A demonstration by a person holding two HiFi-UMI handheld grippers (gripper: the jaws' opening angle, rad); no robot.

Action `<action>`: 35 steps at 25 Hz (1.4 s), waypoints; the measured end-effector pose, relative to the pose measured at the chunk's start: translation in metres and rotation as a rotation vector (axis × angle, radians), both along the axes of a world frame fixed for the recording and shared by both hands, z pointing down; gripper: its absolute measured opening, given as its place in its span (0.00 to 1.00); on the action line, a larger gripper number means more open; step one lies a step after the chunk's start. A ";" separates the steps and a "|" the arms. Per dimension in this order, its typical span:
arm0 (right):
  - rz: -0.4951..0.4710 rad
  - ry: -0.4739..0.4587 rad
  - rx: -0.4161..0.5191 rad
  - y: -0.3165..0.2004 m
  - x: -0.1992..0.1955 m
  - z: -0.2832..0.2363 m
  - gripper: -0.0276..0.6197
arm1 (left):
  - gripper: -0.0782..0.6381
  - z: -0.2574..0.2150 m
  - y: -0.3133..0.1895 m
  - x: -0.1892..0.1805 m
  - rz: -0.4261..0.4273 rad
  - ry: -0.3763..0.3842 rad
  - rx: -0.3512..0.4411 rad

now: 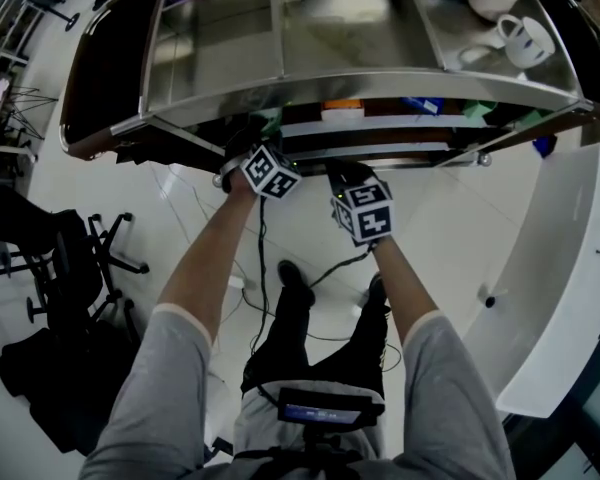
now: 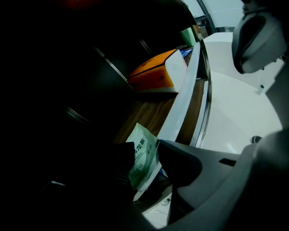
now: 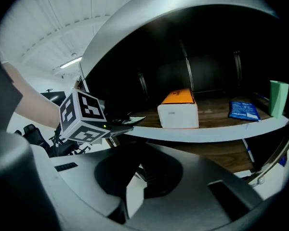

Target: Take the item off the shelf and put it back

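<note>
Left gripper (image 2: 145, 144): dark matte jaws partly apart. A thin green printed sachet (image 2: 142, 165) stands on edge between them, its flat face against the left jaw and its top corner at the right jaw's tip. The gap is wider than the sachet is thick, so the pads aren't clamping it. The sachet is soft-sided and crinkly, white along its lower edge. Can't tell if it rests on anything. Just beyond the jaws is the wood-grain shelf board (image 2: 149, 114), and its smooth white front strip (image 2: 183, 97) runs past the right jaw. Further ahead, well apart from the sachet, is a rectangular box with orange top and white end (image 2: 156, 76).

Right gripper (image 3: 140, 165): grey moulded jaws with a ribbed pad showing. The tips meet and there's only a sliver of pale floor behind them, with nothing held. Ahead of the jaws, past the strip, is the same box. To its right are a flat blue packet (image 3: 243, 110) and an upright pale-green carton (image 3: 278, 97). Left of the jaws is the left gripper's marker cube (image 3: 82, 117), white with black squares.
</note>
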State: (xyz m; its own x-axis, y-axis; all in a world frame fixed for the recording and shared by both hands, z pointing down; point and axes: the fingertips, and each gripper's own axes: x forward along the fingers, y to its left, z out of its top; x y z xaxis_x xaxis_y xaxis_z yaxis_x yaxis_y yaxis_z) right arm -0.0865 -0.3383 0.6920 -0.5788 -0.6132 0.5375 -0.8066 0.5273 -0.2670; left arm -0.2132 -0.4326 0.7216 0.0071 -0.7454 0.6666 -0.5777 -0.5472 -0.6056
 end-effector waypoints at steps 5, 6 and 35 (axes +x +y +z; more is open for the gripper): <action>-0.005 0.001 -0.002 0.004 -0.001 0.000 0.06 | 0.39 0.003 0.004 0.000 0.006 0.011 -0.001; -0.005 0.000 0.000 0.005 -0.001 -0.001 0.06 | 0.40 0.003 0.004 -0.002 0.000 0.016 -0.002; -0.071 0.035 0.124 0.077 0.043 -0.141 0.06 | 0.13 -0.163 0.169 -0.021 -0.324 0.610 0.132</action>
